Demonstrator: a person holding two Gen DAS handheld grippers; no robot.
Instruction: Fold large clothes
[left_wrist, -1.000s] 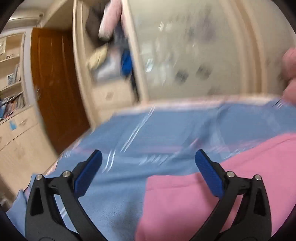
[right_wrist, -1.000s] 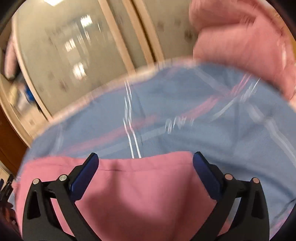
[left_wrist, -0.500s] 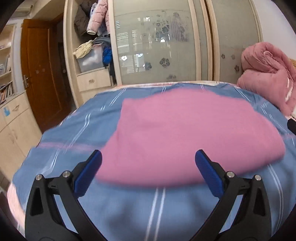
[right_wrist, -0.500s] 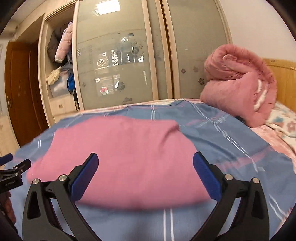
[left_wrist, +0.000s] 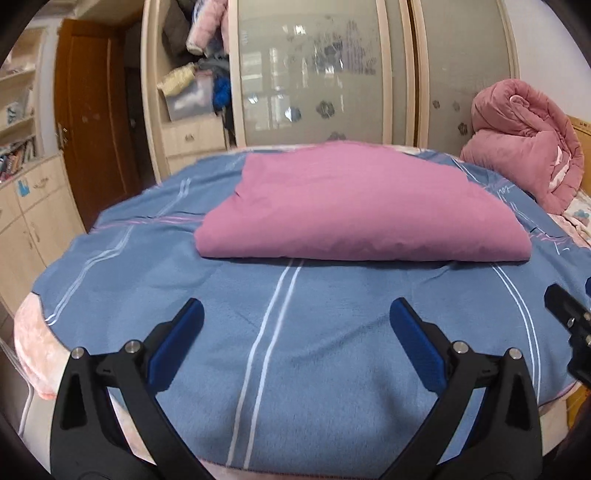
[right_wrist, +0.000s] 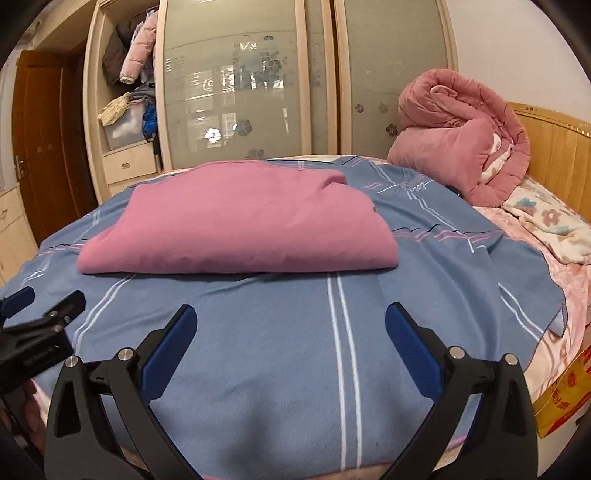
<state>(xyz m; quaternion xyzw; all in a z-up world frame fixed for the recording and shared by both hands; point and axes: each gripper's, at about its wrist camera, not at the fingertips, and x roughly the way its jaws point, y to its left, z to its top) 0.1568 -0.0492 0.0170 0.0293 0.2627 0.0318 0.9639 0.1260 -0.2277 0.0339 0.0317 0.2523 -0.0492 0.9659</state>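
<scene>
Left wrist view: folded pink garment (left_wrist: 354, 206) lies crosswise beyond both gaping, empty grippers, left (left_wrist: 295, 328), right (right_wrist: 290, 326), seemingly equidistant.

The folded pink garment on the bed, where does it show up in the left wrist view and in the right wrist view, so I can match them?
Left wrist view: the folded pink garment lies centre to right, beyond the open left gripper.
Right wrist view: it lies left of centre, beyond the open right gripper.
Shared landmark: the rolled pink quilt, at right in both.
</scene>
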